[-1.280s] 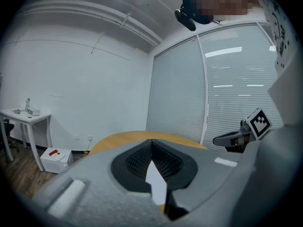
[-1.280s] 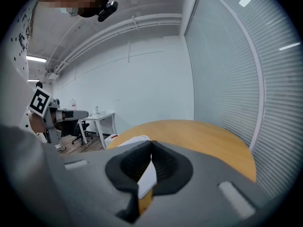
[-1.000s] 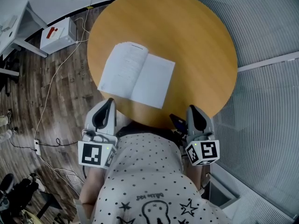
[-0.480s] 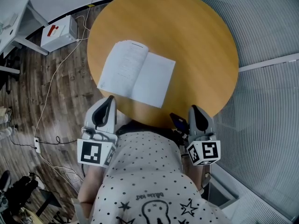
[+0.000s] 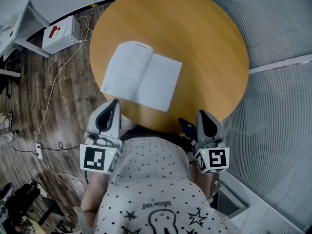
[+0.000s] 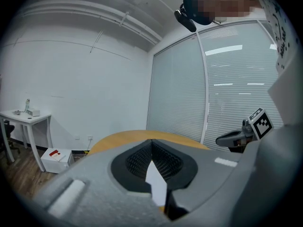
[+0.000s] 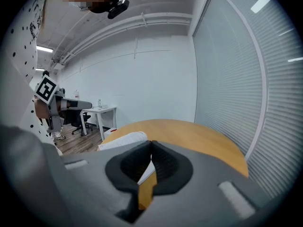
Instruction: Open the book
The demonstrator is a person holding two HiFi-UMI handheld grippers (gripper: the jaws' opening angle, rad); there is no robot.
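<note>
An open book (image 5: 141, 76) lies flat with white pages up on the near left part of the round wooden table (image 5: 209, 48). In the right gripper view the book (image 7: 124, 140) shows just beyond the jaws. My left gripper (image 5: 115, 104) is off the table's near edge, below the book's near left corner, with its jaws closed tip to tip and empty (image 6: 151, 141). My right gripper (image 5: 201, 113) hovers at the near edge to the book's right, also shut on nothing (image 7: 151, 142). Neither gripper touches the book.
A white box (image 5: 61, 34) with a red mark stands on the wooden floor to the left, with cables (image 5: 51, 94) trailing past it. A white desk (image 5: 14, 26) is at the far left. Window blinds (image 5: 278, 57) run along the right side.
The right gripper has rolled a little about its own axis. The book and the left gripper have not moved.
</note>
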